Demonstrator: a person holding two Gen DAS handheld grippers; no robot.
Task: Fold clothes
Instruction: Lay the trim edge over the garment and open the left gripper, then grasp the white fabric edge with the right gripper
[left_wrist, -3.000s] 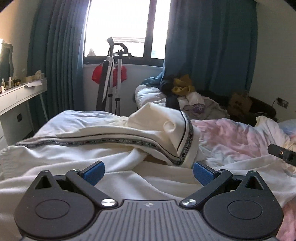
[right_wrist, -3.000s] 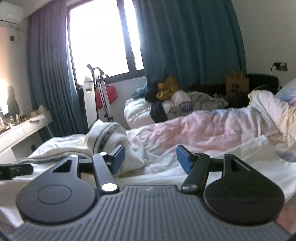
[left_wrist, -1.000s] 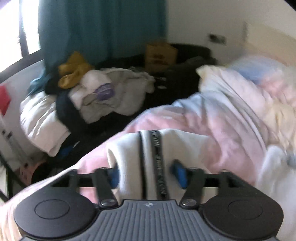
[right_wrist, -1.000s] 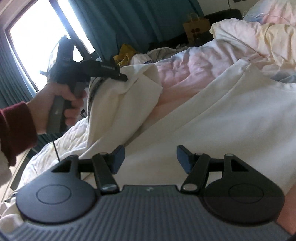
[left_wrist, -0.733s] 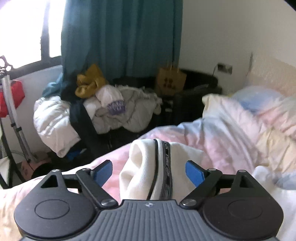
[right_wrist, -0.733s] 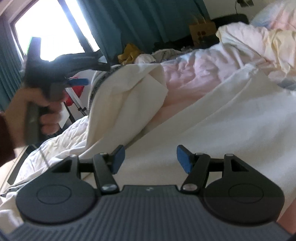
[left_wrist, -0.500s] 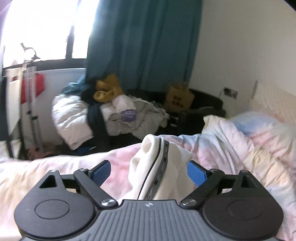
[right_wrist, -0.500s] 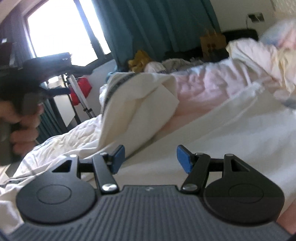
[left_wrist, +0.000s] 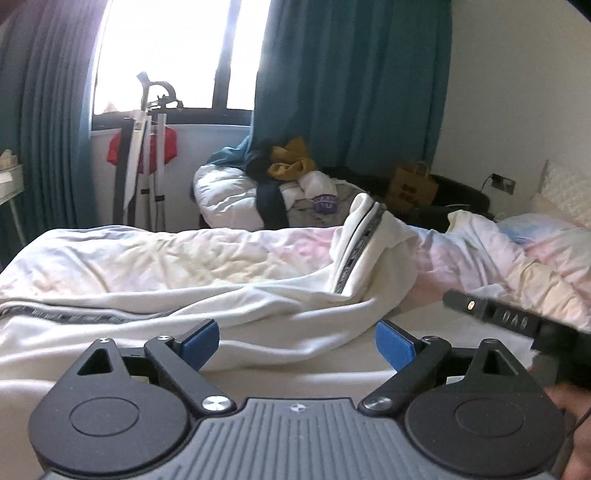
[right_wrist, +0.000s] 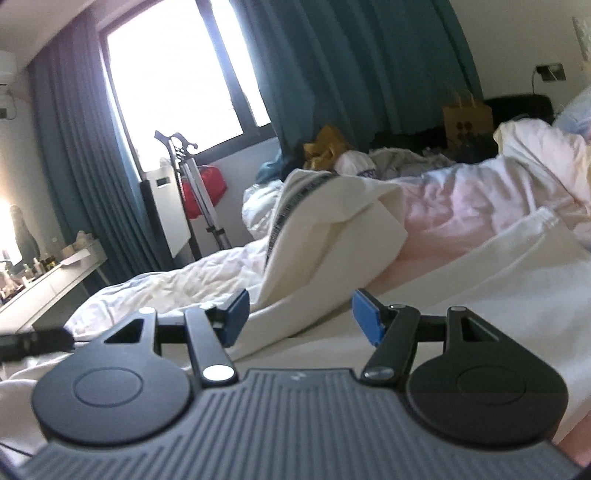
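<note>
A cream garment with a dark patterned stripe (left_wrist: 354, 258) lies on the bed, one part folded up into a raised hump. My left gripper (left_wrist: 297, 338) is open and empty, low over the garment's near edge. The garment also shows in the right wrist view (right_wrist: 332, 236), its folded part standing up ahead. My right gripper (right_wrist: 297, 314) is open and empty just above the flat cream cloth (right_wrist: 498, 280). The right gripper's body shows at the right edge of the left wrist view (left_wrist: 509, 321).
A pink and white duvet (left_wrist: 498, 251) covers the bed. A pile of clothes (left_wrist: 288, 188) sits on a chair under teal curtains (left_wrist: 351, 92). A clothes stand (left_wrist: 147, 155) is by the window. A white dresser (right_wrist: 48, 284) stands at the left. A paper bag (right_wrist: 467, 116) is at the back.
My left gripper let go of the striped fold it held and pulled back and down to the near edge. The fold now rests in a hump. The right gripper stayed open.
</note>
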